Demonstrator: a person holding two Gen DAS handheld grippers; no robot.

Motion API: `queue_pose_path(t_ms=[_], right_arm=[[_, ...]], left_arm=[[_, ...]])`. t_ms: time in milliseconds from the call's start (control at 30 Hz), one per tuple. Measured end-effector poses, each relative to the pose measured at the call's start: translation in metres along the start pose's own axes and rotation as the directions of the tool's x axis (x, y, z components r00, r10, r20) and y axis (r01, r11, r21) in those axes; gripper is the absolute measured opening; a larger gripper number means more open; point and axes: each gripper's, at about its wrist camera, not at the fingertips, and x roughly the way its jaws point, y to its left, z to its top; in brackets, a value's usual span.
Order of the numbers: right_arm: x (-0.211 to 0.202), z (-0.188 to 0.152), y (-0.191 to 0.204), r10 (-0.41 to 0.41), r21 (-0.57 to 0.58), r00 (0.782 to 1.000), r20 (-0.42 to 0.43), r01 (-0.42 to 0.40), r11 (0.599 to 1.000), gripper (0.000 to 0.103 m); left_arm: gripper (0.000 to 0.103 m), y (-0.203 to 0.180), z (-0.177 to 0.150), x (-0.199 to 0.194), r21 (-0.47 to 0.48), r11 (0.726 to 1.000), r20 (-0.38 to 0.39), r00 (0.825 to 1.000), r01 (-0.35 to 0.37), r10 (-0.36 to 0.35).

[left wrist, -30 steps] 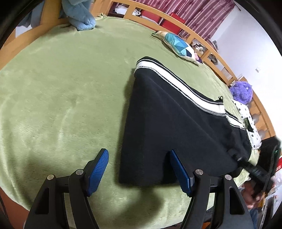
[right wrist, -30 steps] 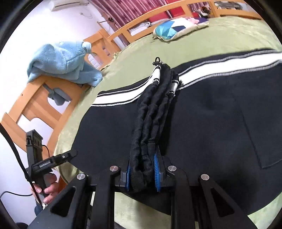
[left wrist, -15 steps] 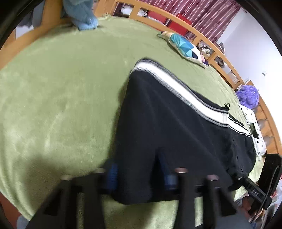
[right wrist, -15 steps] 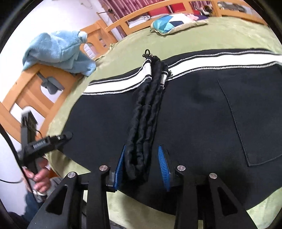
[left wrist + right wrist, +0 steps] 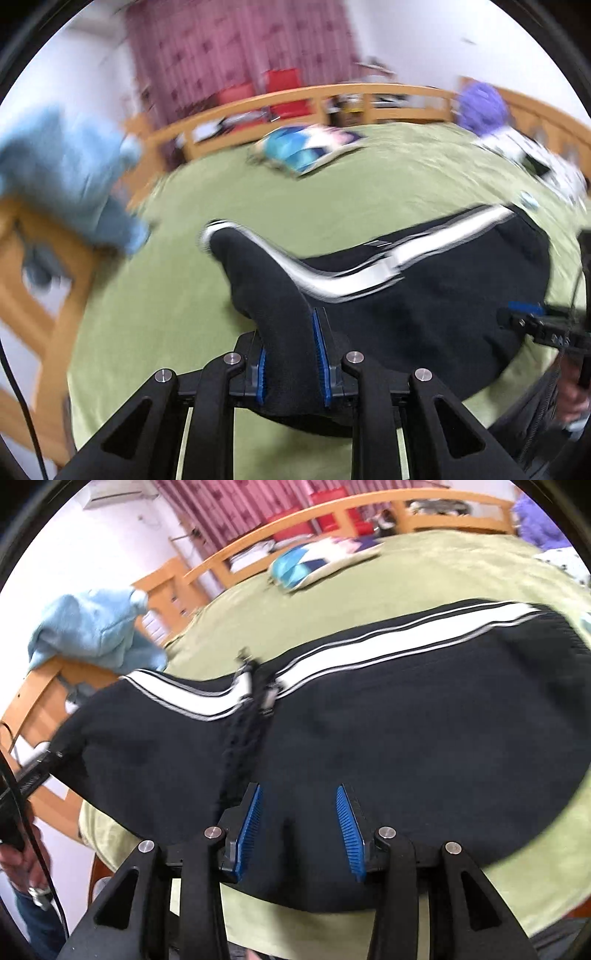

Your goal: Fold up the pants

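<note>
1. A pair of black pants (image 5: 369,716) with a white side stripe lies spread across a green bed (image 5: 461,572); the fold is under way, with one end of the pants being lifted to carry over the rest.
2. The left claw (image 5: 291,363) has just closed and pinches a bunch of the black fabric between its blue pads; the cloth rises from the bed into that grip, and the view is blurred.
3. The right claw (image 5: 299,829) has just been opening. Its blue pads stand apart over the black cloth near the bunched waistband (image 5: 243,723); they press on nothing.
4. My reading: the next move calls for the left claw to carry its end across and lay it flat, edges matched, while the right claw either pins the pants down or keeps clear.
5. A blue towel (image 5: 66,177) hangs on the wooden bed rail, and a patterned cushion (image 5: 317,563) lies at the bed's far edge.
</note>
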Motion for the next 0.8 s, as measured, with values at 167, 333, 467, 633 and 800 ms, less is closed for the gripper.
queue_pose_path(t_ms=[167, 333, 467, 633, 800], right_arm=[[-0.037, -0.007, -0.046, -0.040, 0.060, 0.998, 0.038, 0.038, 0.997, 0.043], [-0.065, -0.020, -0.076, -0.086, 0.102, 0.995, 0.052, 0.080, 0.992, 0.045], [-0.077, -0.033, -0.088, -0.099, 0.099, 0.994, 0.045, 0.094, 0.991, 0.046], [-0.063, -0.024, -0.076, -0.076, 0.096, 0.996, 0.043, 0.072, 0.993, 0.047], [-0.050, -0.001, -0.047, -0.012, 0.054, 0.997, 0.073, 0.008, 0.999, 0.048]], left_arm=[[0.020, -0.088, 0.019, -0.002, 0.156, 0.983, -0.002, 0.995, 0.100, -0.101], [0.021, -0.134, 0.010, 0.031, 0.169, 0.967, -0.091, 0.980, 0.192, -0.179], [0.034, -0.133, -0.005, 0.034, 0.107, 0.941, -0.158, 0.940, 0.321, -0.302], [0.063, -0.088, -0.008, 0.010, -0.004, 0.946, -0.069, 0.944, 0.324, -0.323], [0.064, -0.037, -0.017, 0.003, -0.080, 0.962, -0.027, 0.964, 0.262, -0.265]])
